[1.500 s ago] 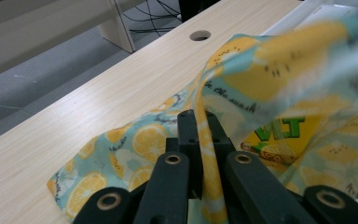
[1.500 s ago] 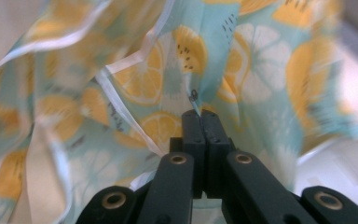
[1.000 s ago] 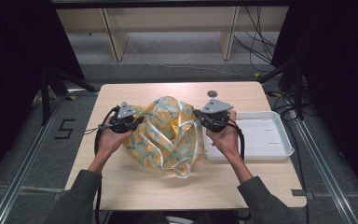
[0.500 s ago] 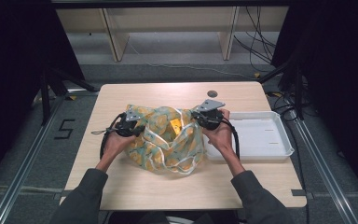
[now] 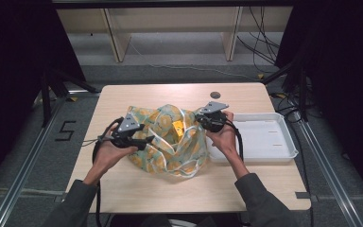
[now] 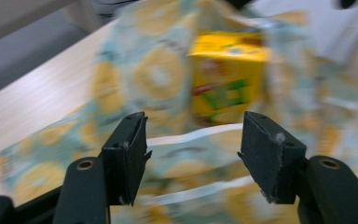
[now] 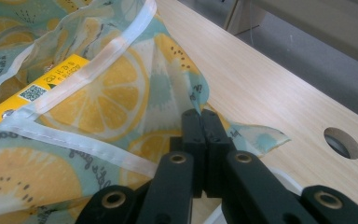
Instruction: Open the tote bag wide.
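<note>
A cloth bag (image 5: pixel 168 142) printed with lemon slices lies slumped in the middle of the table, and a yellow box (image 5: pixel 177 127) shows inside it. My left gripper (image 5: pixel 146 140) sits at the bag's left side. Its jaws have just been opening and stand apart; in the left gripper view (image 6: pixel 193 144) the bag (image 6: pixel 149 79) and the box (image 6: pixel 226 74) lie beyond them, blurred, with nothing pinched. My right gripper (image 5: pixel 199 119) is at the bag's upper right. In the right gripper view (image 7: pixel 200 122) it is shut on the bag's cloth (image 7: pixel 98 102), beside the box (image 7: pixel 37 88).
A white tray (image 5: pixel 264 137) stands on the table's right side, next to my right hand. A round hole (image 5: pixel 215 94) is set into the tabletop (image 5: pixel 137 94) behind the bag, also seen as a hole (image 7: pixel 341 142) near my right jaws. Cables trail from both grippers.
The bag, held up and spread between both grippers, has sunk onto the table. My left gripper let go of the cloth, opened and drew back to the left. The right grip stays.
</note>
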`<state>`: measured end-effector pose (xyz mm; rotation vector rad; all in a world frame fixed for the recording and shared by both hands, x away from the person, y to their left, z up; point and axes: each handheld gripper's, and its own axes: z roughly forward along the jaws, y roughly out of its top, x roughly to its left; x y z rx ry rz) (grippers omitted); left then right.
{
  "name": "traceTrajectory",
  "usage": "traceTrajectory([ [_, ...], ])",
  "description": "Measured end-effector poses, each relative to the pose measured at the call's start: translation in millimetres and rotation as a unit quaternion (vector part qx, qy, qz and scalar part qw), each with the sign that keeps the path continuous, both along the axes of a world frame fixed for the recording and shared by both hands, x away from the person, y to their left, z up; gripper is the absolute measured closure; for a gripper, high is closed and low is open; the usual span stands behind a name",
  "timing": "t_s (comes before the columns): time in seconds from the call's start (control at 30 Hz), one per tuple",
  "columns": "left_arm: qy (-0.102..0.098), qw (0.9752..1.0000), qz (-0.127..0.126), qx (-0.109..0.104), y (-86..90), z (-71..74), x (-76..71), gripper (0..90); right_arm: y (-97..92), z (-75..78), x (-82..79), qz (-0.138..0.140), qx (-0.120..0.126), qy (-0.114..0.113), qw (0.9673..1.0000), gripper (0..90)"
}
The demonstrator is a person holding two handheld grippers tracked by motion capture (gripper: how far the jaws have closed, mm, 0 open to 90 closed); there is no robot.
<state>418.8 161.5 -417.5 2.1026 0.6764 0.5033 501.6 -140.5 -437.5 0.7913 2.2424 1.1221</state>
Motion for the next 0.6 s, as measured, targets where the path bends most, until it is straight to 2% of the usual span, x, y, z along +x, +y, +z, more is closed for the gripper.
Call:
traceTrajectory([
  [0.03, 0.004, 0.9999, -0.012, -0.004, -5.3, -2.6, -2.8, 39.8, -0.1, 0.8, -0.3, -0.004, 0.004, 0.003, 1.0000, 90.0],
  [0.1, 0.022, 0.9987, -0.046, 0.004, -19.6, -10.1, -8.0, 37.3, 0.1, 0.8, -0.8, 0.000, 0.002, -0.003, 1.0000, 90.0],
  [0.13, 0.023, 0.9982, -0.055, 0.011, -25.7, -14.2, -8.6, 35.5, 0.4, 1.3, -1.3, 0.001, 0.000, -0.001, 1.0000, 90.0],
  [0.27, 0.034, 0.9965, -0.069, 0.033, -47.3, -29.0, -9.5, 33.9, 0.8, 2.2, -1.9, 0.002, 0.003, 0.003, 1.0000, 90.0],
  [0.33, 0.028, 0.9963, -0.065, 0.049, -58.0, -34.5, -9.0, 33.9, 0.9, 2.2, -1.8, 0.007, -0.002, 0.001, 1.0000, 90.0],
  [0.4, 0.024, 0.9953, -0.069, 0.063, -66.4, -38.3, -6.8, 34.0, 1.1, 2.1, -1.7, 0.004, 0.005, 0.008, 0.9999, 90.0],
  [0.43, 0.023, 0.9953, -0.072, 0.060, -70.4, -41.0, -6.4, 34.2, 1.0, 1.9, -1.8, 0.005, 0.008, 0.010, 0.9999, 90.0],
  [0.47, 0.015, 0.9942, -0.079, 0.071, -72.8, -42.2, -6.1, 37.7, 0.6, 2.1, -2.2, 0.007, 0.003, 0.006, 0.9999, 90.0],
  [0.53, 0.000, 0.9924, -0.089, 0.085, -76.6, -44.0, -6.1, 52.8, -0.6, 3.9, -2.7, 0.011, 0.000, 0.010, 0.9999, 90.0],
  [0.6, -0.020, 0.9900, -0.092, 0.105, -77.0, -43.7, -4.1, 70.2, -1.4, 3.8, -1.8, 0.009, 0.008, 0.003, 0.9999, 90.0],
])
